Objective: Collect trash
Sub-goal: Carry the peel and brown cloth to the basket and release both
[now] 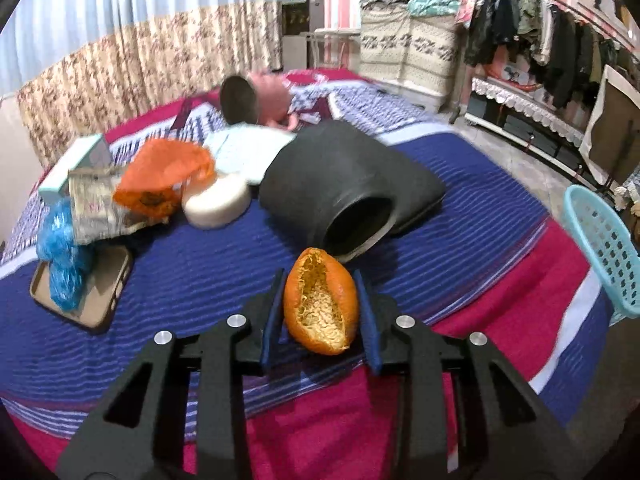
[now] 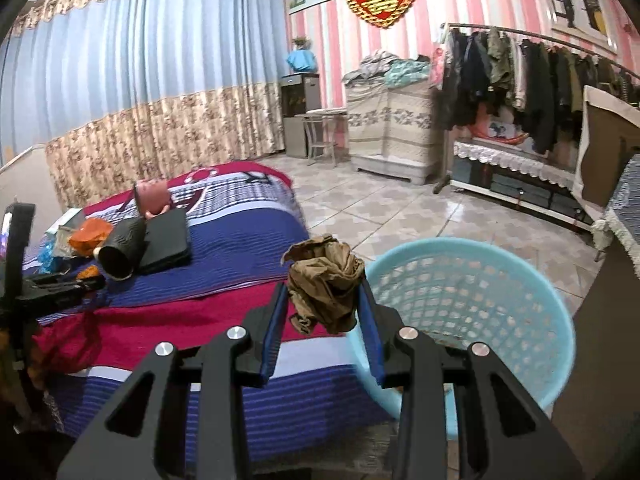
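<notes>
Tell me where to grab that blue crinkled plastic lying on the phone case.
Pinch the upper bunched lobe of the blue crinkled plastic, coming from above. It stands proud of the phone case, so fingers can close across its narrow width without catching the case or the printed wrapper leaning beside it.

Bed with a striped blanket, strewn with odds and ends

The bed [image 1: 460,168] wears a blue, magenta and white striped blanket. On it lie a black vase [image 1: 332,192] tipped on its side against a black case [image 1: 416,188], a white round block [image 1: 218,204], an orange plastic bag [image 1: 168,172], a crumpled printed wrapper [image 1: 96,208], a pale box [image 1: 76,164], a blue bag [image 1: 62,256] on a tan phone case [image 1: 100,300], and a pink toy [image 1: 268,98] farther back.
</notes>
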Tool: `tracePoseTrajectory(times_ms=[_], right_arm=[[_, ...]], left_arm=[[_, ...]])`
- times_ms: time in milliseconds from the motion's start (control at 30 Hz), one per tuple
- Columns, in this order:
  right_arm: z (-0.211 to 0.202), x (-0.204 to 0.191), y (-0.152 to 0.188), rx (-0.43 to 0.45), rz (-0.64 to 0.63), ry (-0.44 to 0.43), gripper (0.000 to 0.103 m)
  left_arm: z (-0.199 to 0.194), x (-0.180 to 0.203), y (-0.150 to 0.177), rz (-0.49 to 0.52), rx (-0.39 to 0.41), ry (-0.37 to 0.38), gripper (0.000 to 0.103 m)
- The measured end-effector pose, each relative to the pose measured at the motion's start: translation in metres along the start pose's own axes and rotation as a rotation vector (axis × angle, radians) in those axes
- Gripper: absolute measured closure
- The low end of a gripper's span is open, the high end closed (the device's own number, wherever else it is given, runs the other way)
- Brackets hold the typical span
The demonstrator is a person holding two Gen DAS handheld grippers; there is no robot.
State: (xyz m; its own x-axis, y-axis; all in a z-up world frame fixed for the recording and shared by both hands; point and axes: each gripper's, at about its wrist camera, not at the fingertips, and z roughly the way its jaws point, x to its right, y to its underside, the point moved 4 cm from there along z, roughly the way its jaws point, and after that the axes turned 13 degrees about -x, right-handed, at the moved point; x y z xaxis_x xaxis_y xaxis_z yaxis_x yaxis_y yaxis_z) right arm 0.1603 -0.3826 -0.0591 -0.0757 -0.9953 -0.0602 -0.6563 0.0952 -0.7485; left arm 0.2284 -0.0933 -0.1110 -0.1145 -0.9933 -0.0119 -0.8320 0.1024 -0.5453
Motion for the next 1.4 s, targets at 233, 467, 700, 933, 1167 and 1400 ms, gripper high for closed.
tracePoseTrajectory(times_ms=[233,467,700,933,1167,1400], right_arm=[[-0.018,0.044,-0.001,0.030,0.043,0.090,0.067],[-0.029,0.102,0.003,0.067,0.115,0.191,0.067],[-0.022,0.147,0.014,0.057,0.194,0.239,0.067],[-0.015,0.172,0.026,0.031,0.230,0.265,0.067],[-0.006,0.186,0.031,0.012,0.253,0.265,0.067],[-0.002,0.180,0.028,0.011,0.245,0.258,0.067]], left_arm=[[-0.026,0.065,-0.023,0.117,0.094,0.059,0.071],[-0.039,0.161,-0.038,0.259,0.175,0.157,0.071],[-0.033,0.253,-0.036,0.399,0.226,0.248,0.070],[-0.006,0.315,-0.037,0.471,0.194,0.329,0.070],[0.014,0.330,-0.042,0.475,0.178,0.337,0.037],[0.012,0.298,-0.059,0.381,0.188,0.298,0.017]])
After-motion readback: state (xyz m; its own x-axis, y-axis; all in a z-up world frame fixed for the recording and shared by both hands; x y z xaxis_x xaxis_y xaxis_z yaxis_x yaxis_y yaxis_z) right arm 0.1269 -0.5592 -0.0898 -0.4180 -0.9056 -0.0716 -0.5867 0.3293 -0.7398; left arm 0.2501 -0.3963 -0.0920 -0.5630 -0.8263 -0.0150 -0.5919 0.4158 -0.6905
